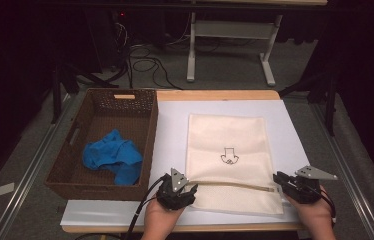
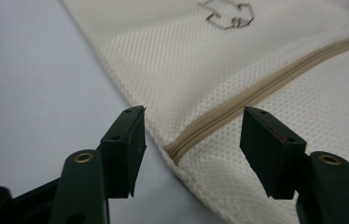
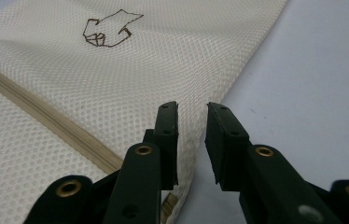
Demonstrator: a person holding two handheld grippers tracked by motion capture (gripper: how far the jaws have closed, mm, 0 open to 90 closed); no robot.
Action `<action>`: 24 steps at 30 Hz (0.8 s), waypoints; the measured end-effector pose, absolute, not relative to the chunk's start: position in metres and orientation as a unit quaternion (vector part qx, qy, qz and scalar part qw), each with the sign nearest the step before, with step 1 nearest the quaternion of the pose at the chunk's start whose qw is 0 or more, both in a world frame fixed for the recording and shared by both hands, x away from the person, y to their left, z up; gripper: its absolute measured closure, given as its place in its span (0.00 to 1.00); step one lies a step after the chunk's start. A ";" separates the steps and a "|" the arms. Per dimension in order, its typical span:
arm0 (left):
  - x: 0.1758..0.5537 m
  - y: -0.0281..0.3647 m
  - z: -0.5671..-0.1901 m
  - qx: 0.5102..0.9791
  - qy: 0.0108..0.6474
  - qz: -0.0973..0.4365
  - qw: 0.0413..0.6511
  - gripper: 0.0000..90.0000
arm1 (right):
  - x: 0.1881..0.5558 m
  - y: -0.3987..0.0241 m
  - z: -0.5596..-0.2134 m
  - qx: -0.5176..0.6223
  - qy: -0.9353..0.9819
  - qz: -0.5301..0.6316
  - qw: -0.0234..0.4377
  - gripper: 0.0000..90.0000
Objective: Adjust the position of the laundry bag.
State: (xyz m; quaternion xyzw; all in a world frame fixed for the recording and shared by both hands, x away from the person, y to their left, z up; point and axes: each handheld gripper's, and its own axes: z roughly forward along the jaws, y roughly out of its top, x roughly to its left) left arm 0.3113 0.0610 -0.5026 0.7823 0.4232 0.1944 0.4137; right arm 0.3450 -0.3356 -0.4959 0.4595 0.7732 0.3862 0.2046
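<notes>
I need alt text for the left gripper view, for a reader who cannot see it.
The open hand-held gripper has its two black jaws apart over the edge of a cream mesh bag, where the beige zipper ends. The bag lies on a white sheet.

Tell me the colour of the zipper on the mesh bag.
The zipper is tan-beige, darker than the cream mesh bag; the left gripper view shows it best.

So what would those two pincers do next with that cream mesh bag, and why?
Probably the left gripper should close on the near end of the zipper, which lies between its open jaws on the mesh bag. The right gripper stands at the bag's other edge, jaws slightly apart with the edge between them, so it seems ready to pinch that edge and steady the bag.
</notes>
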 end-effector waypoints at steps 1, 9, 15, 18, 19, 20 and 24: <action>0.310 0.062 -0.501 0.777 0.420 0.193 0.427 0.45 | 0.345 -0.336 -0.496 0.459 0.773 0.386 0.205 0.83; 0.309 0.069 -0.490 0.763 0.407 0.176 0.471 0.39 | 0.327 -0.339 -0.497 0.460 0.776 0.381 0.204 0.83; 0.305 0.061 -0.487 0.769 0.391 0.180 0.472 0.38 | 0.314 -0.339 -0.490 0.454 0.775 0.397 0.189 1.00; 0.304 0.060 -0.487 0.772 0.388 0.181 0.469 0.38 | 0.314 -0.335 -0.492 0.458 0.779 0.388 0.183 1.00; 0.304 0.060 -0.487 0.773 0.387 0.180 0.470 0.38 | 0.315 -0.331 -0.496 0.445 0.790 0.380 0.180 0.99; 0.304 0.059 -0.487 0.773 0.387 0.181 0.470 0.38 | 0.315 -0.331 -0.496 0.445 0.790 0.380 0.180 0.99; 0.306 0.058 -0.489 0.774 0.388 0.180 0.466 0.38 | 0.318 -0.325 -0.500 0.448 0.792 0.373 0.179 0.86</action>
